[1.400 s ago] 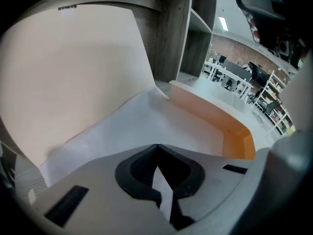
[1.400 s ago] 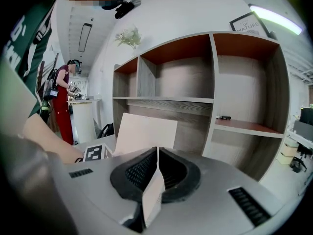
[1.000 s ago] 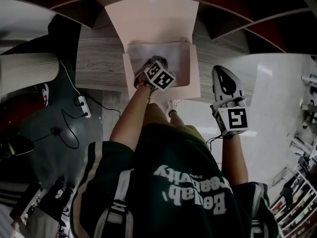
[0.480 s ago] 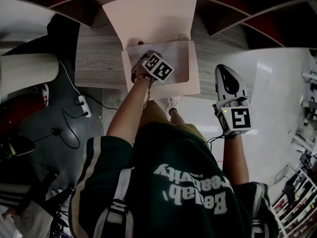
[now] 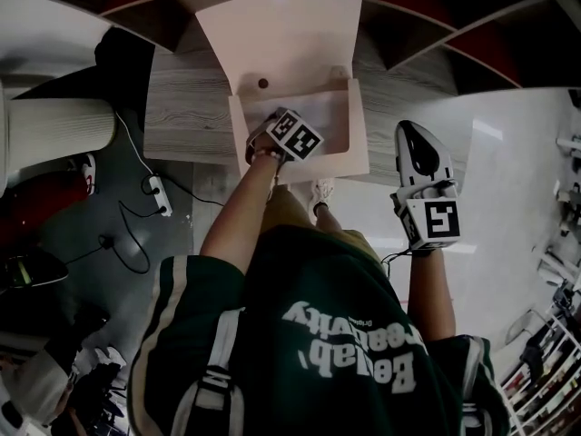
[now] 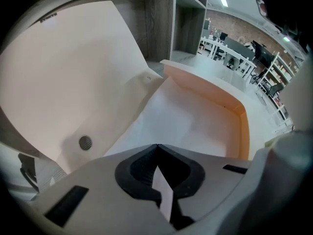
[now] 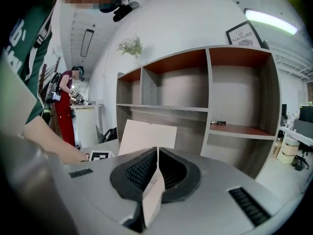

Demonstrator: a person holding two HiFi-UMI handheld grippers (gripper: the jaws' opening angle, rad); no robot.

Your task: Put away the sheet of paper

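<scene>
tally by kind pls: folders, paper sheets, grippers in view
folder: 1
sheet of paper: 1
grippers: 2 (left gripper, right gripper)
Total: 4

Wooden shelving (image 7: pixel 205 97), glossy white floor (image 5: pixel 508 153), ceiling light (image 7: pixel 271 21)

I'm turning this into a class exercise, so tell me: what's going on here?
A person works with tongs in each hand at a wooden table. An open folder lies on it, flap raised, with the sheet lying in its pocket. The left tongs are shut and point down over the sheet, gripping nothing. The right tongs are shut and empty, held off to the side.
</scene>
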